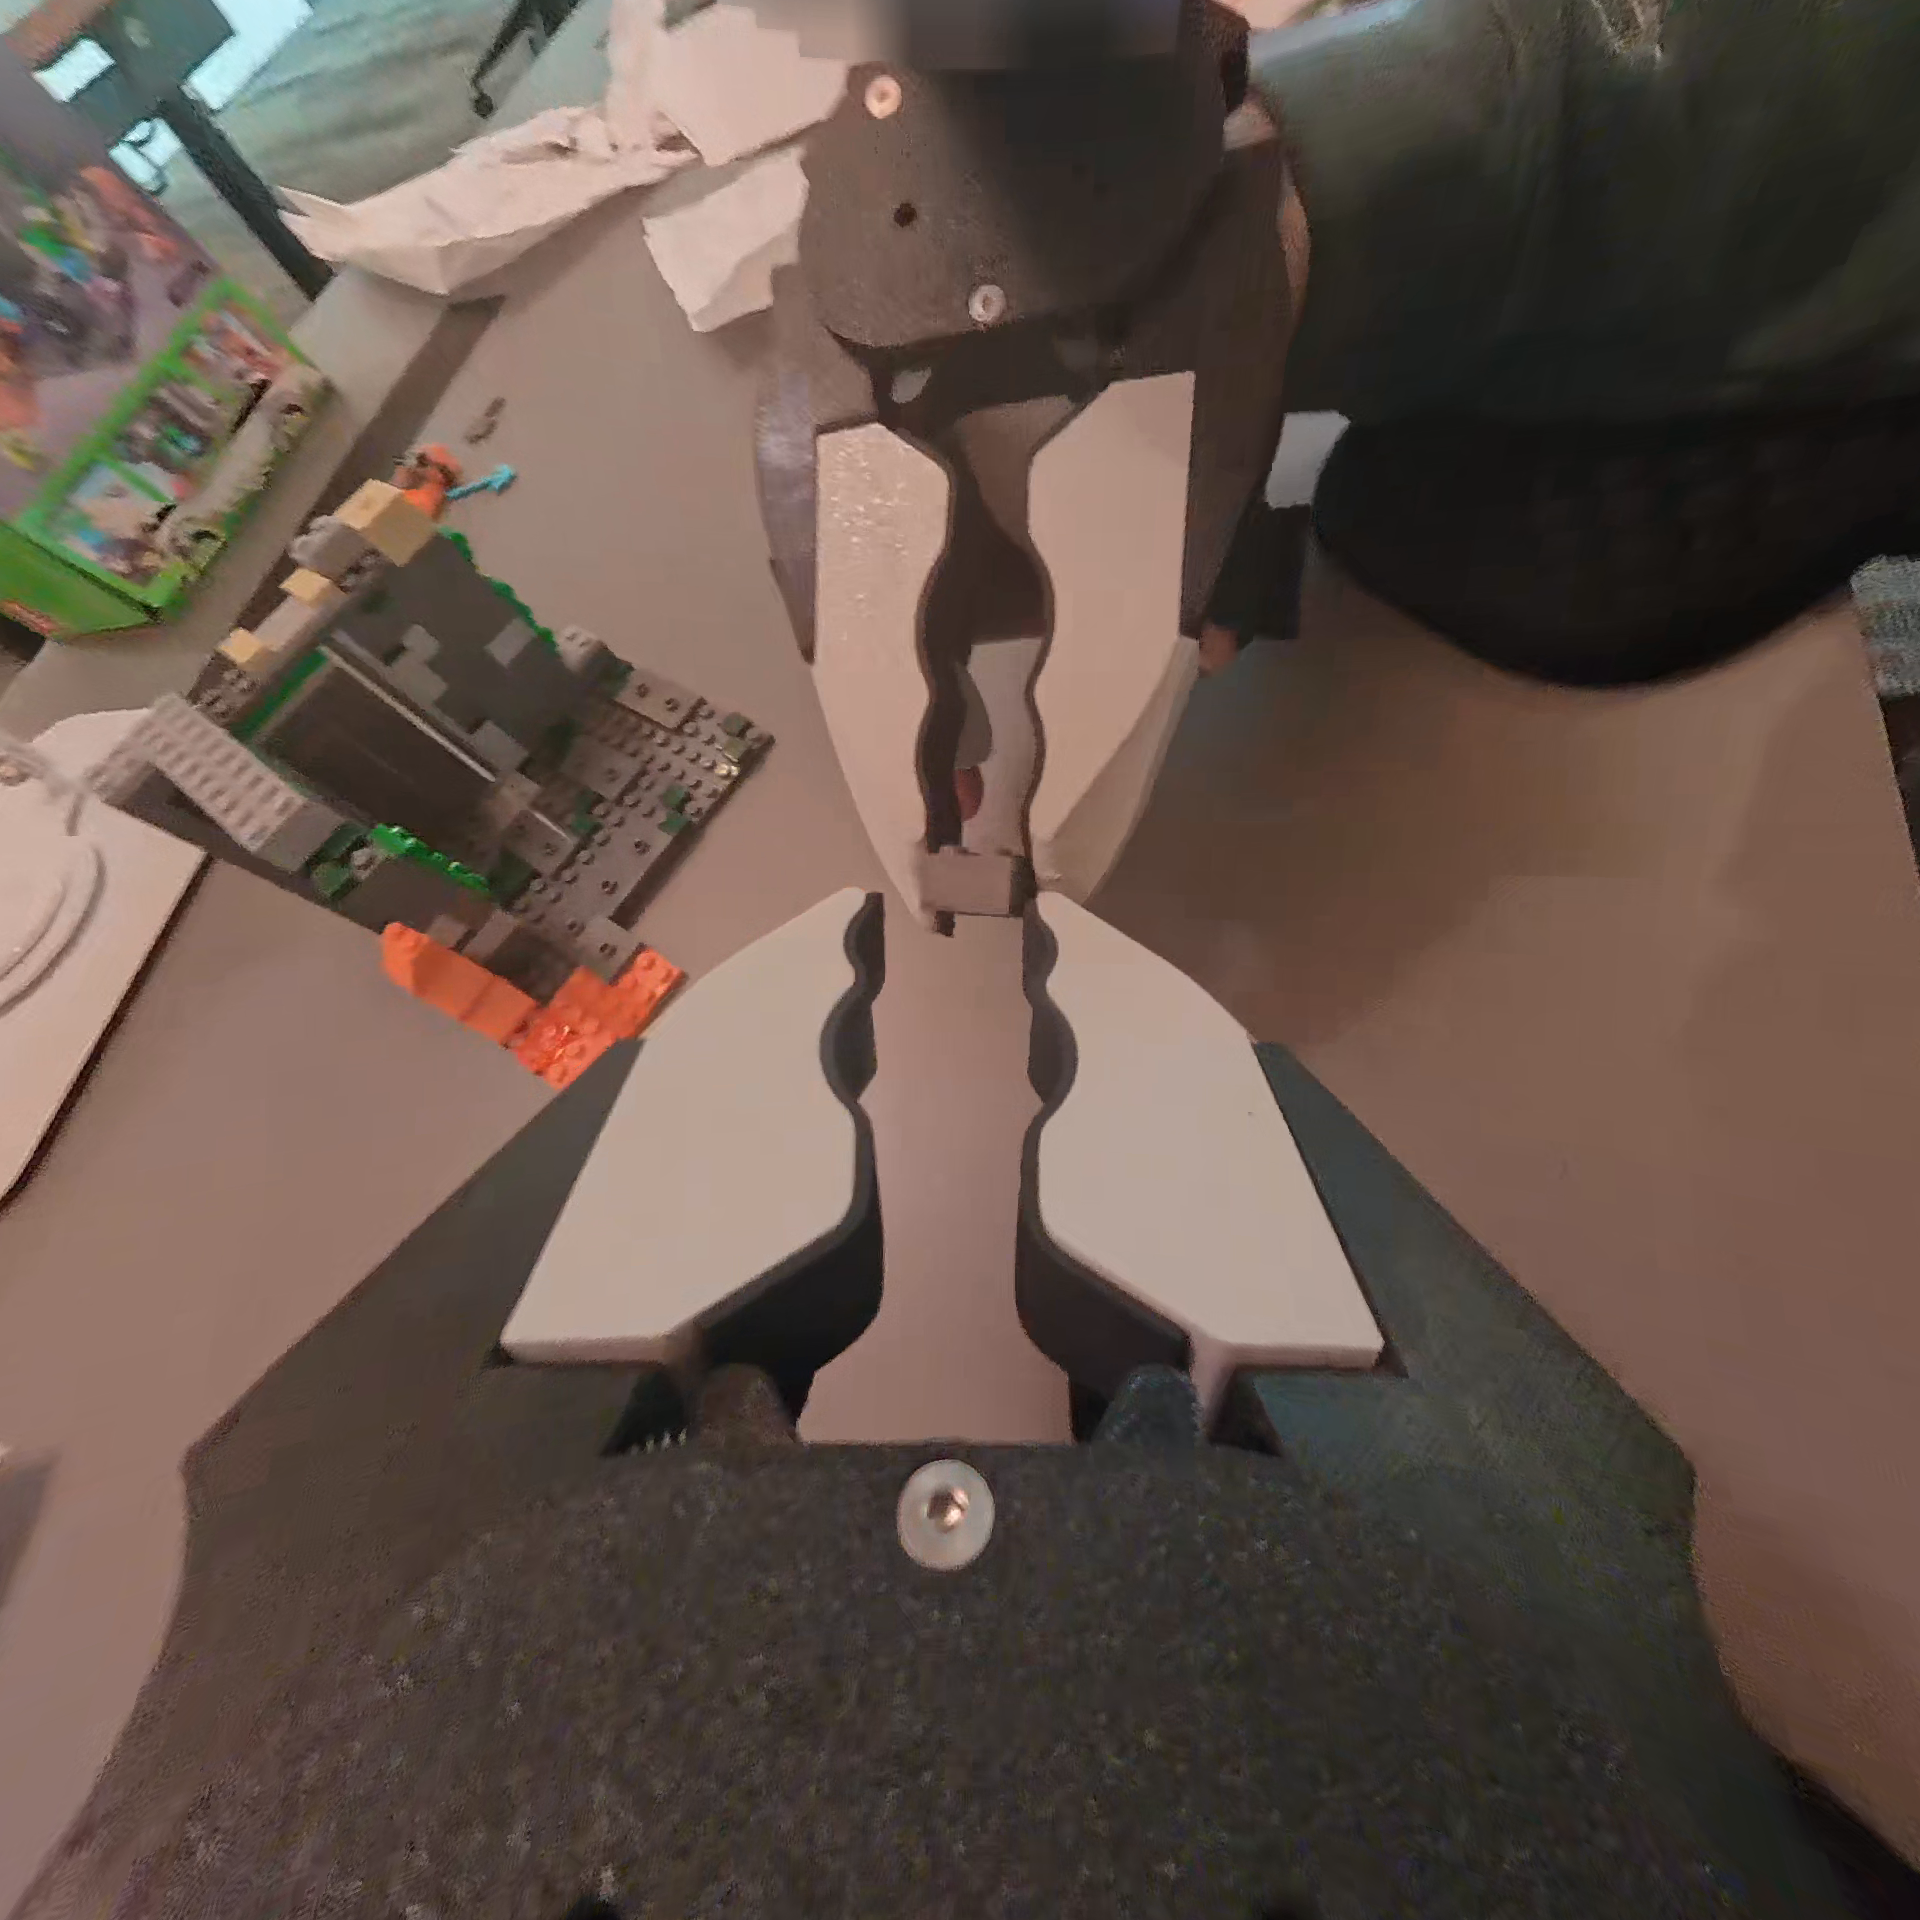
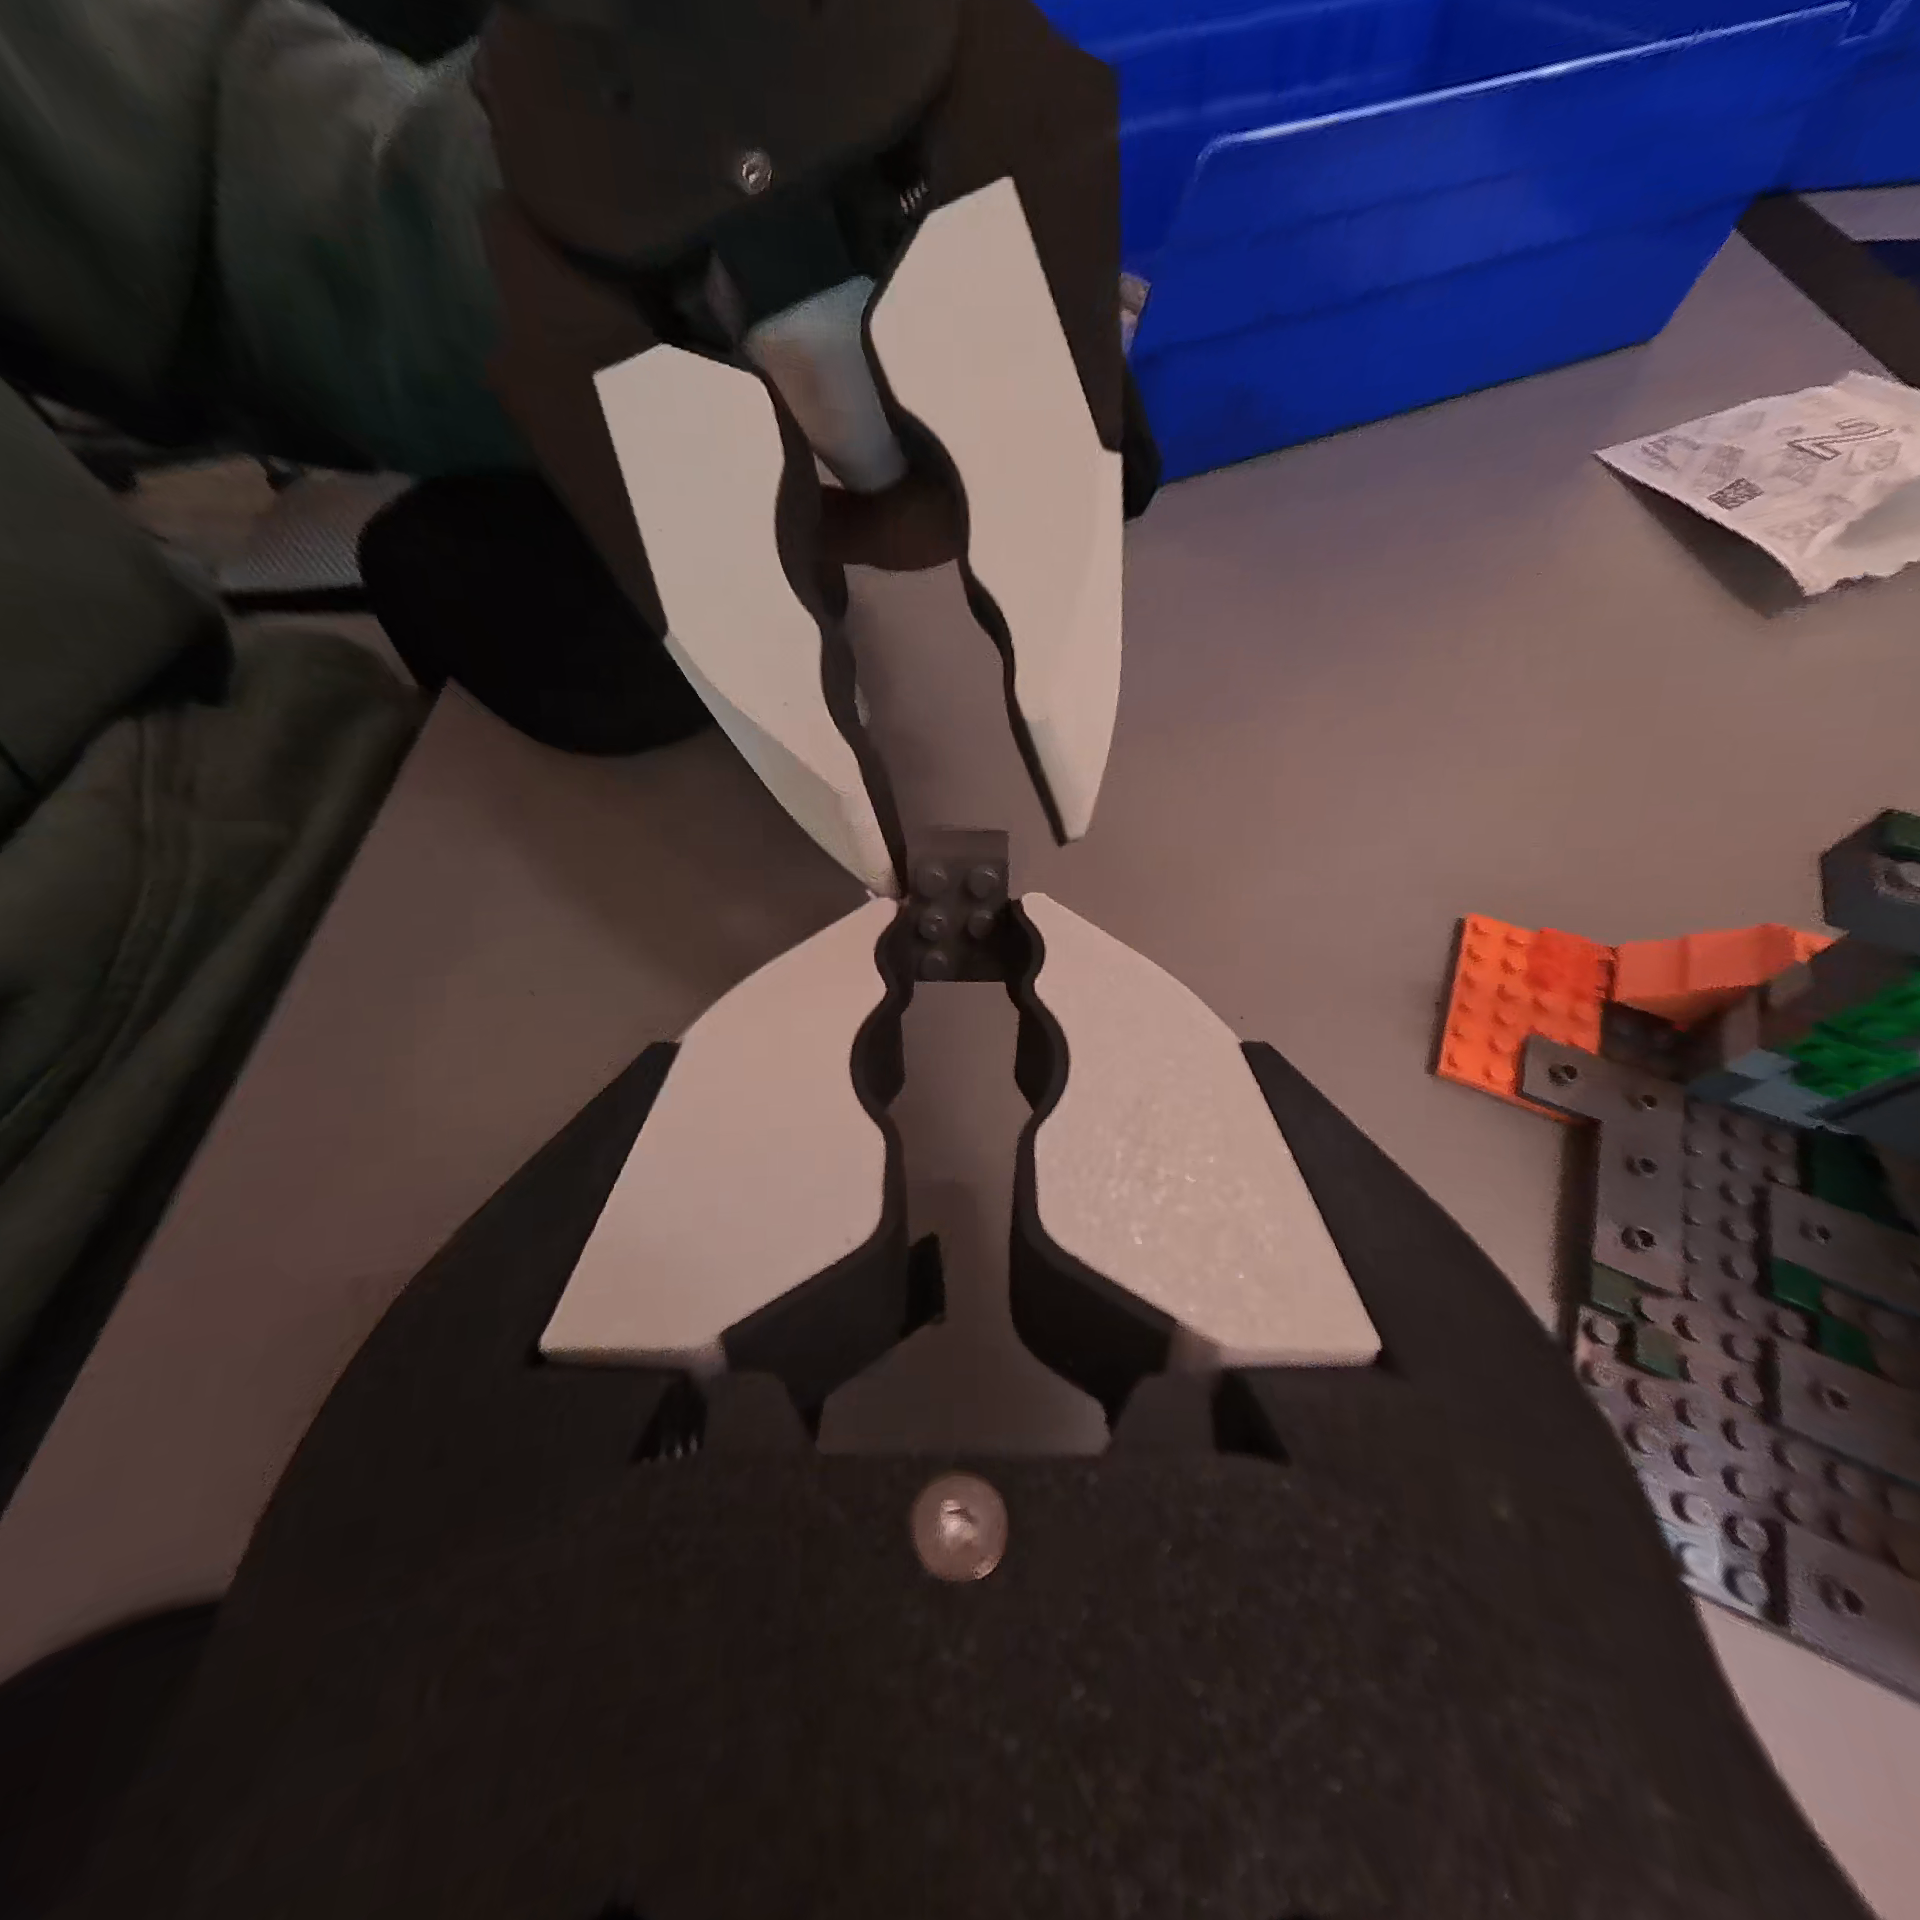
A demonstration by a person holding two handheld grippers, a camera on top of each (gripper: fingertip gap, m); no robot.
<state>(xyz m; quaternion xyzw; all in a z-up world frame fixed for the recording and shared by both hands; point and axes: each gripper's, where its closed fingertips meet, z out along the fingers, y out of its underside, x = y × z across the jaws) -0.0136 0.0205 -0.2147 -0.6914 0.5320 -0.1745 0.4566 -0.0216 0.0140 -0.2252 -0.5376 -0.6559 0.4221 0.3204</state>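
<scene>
My right gripper [image 2: 958, 920] is shut on a small dark grey studded brick [image 2: 956, 914], with both pads pressing its sides just above the grey table [image 2: 1351, 727]. My left gripper [image 1: 951, 914] is open and holds nothing. It faces the right gripper [image 1: 977, 883] tip to tip, and the brick [image 1: 971, 881] sits just past its fingertips. In the right wrist view the left gripper [image 2: 977, 860] comes in from above. One of its fingertips [image 2: 873, 852] is at the brick's edge and the other stands clear of it.
A brick-built model [image 1: 447, 748] of grey plates with green and orange parts stands on the table; it also shows in the right wrist view [image 2: 1714, 1195]. A green box [image 1: 135, 488], crumpled white paper [image 1: 582, 197], a blue bin [image 2: 1455, 208] and a printed bag [image 2: 1787, 478] lie around. Left and right tips are no more than a few centimetres apart.
</scene>
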